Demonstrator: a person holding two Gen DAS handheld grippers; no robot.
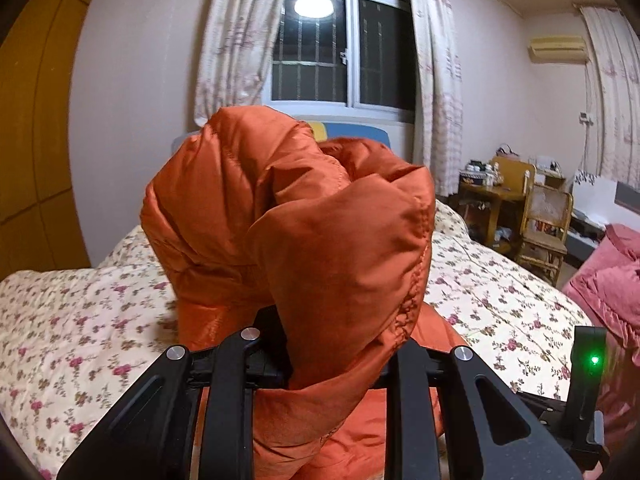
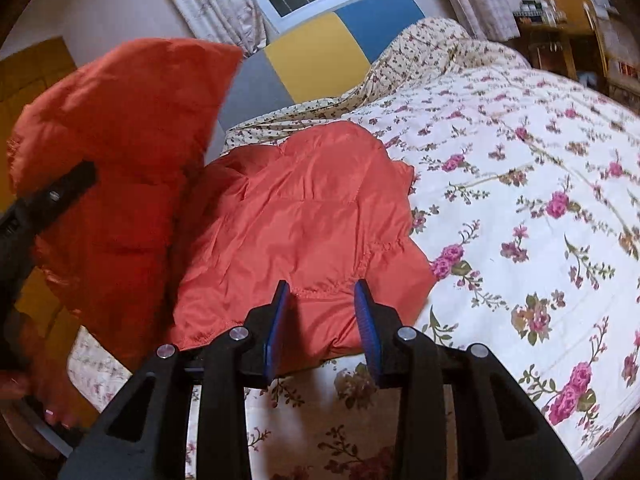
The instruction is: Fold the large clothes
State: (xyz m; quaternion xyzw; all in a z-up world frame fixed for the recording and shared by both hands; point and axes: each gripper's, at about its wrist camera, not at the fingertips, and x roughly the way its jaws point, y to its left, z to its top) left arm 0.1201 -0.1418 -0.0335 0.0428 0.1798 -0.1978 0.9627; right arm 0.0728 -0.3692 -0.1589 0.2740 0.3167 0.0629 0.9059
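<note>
Up close, the left gripper (image 1: 332,364) fingers pinch a lifted orange puffer jacket (image 2: 296,216) above a floral bed (image 2: 520,200), while the right gripper (image 2: 322,320) fingers stand narrowly parted, empty.

No legible text, no labels, no brand marks, no numbers, no signs in either wrist view

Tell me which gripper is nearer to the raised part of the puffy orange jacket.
Left. The left gripper is shut on the raised part of the puffy orange jacket; the right gripper is open over the part lying on the floral bedspread.
</note>
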